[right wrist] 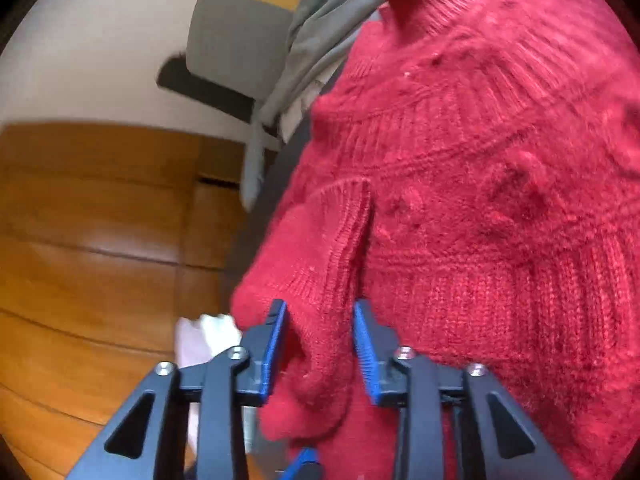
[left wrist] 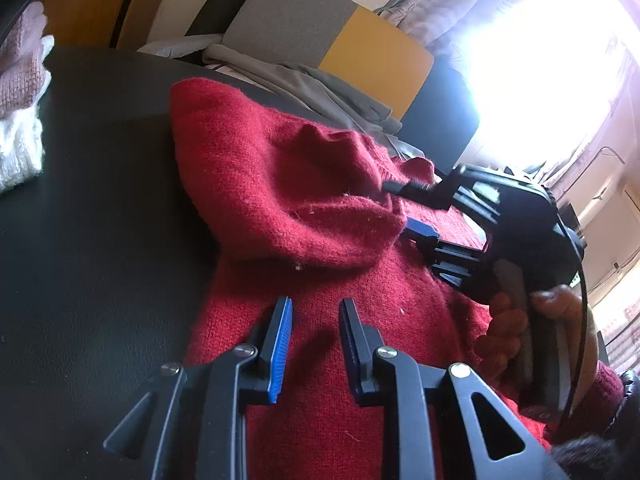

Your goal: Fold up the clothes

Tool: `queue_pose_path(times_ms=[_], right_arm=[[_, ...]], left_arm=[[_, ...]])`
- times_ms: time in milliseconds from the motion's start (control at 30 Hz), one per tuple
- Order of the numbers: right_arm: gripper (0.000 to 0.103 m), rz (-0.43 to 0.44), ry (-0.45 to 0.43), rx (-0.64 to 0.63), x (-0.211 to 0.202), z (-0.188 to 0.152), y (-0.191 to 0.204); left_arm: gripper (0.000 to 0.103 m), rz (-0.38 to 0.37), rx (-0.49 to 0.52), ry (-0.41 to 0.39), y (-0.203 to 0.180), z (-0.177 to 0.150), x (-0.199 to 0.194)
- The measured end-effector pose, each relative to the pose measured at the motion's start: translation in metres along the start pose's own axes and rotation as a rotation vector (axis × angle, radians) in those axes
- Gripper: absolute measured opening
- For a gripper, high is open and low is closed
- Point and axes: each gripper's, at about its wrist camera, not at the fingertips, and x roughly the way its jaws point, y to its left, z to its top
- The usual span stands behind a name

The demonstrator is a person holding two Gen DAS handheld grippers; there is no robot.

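Note:
A red knit sweater (left wrist: 288, 196) lies on a black table (left wrist: 88, 240). My left gripper (left wrist: 314, 308) hovers just over the sweater's near part, its jaws open and empty. My right gripper (left wrist: 400, 208) reaches in from the right, held by a hand, and its jaws close on a raised fold of the sweater. In the right wrist view the sweater (right wrist: 480, 200) fills the frame, and a thick fold of it sits between the blue pads of the right gripper (right wrist: 320, 312).
Folded pink and white knitwear (left wrist: 20, 92) lies at the table's far left. A grey garment (left wrist: 312, 88) drapes over a grey and yellow chair (left wrist: 340, 36) behind the table. Wooden cabinets (right wrist: 92, 220) stand beyond. A bright window is at the right.

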Motion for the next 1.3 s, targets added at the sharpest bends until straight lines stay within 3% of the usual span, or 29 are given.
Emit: queue_pose_path(times_ms=[33, 100, 433, 600, 900, 1033, 1167, 1233, 1300], right_arm=[[0.016, -0.027, 0.001, -0.021, 0.002, -0.001, 0.003], [0.013, -0.073, 0.001, -0.061, 0.003, -0.005, 0.010], [0.009, -0.252, -0.017, -0.341, -0.011, -0.010, 0.067], [0.009, -0.310, -0.080, -0.412, -0.067, 0.011, 0.071], [0.009, -0.360, -0.302, -0.368, -0.169, 0.051, 0.064], [0.016, -0.194, -0.215, -0.230, -0.181, 0.060, 0.034], [0.038, -0.041, -0.103, -0.127, -0.149, 0.046, 0.002], [0.050, -0.016, -0.061, -0.092, -0.124, 0.038, -0.008], [0.056, -0.001, -0.025, -0.052, -0.101, 0.034, -0.014]], left_arm=[[0.023, 0.001, 0.000, 0.000, -0.001, 0.000, 0.000], [0.023, 0.007, 0.005, 0.001, -0.002, 0.000, 0.000], [0.023, 0.109, 0.082, 0.041, -0.023, 0.002, 0.003], [0.026, 0.139, 0.101, 0.074, -0.030, 0.006, 0.005], [0.026, 0.036, -0.077, 0.117, -0.010, 0.016, 0.003], [0.026, 0.042, -0.060, 0.110, -0.014, 0.014, 0.005], [0.026, 0.083, 0.019, 0.083, -0.024, 0.009, 0.006], [0.026, 0.095, 0.039, 0.080, -0.027, 0.008, 0.006], [0.026, 0.101, 0.054, 0.075, -0.029, 0.007, 0.007]])
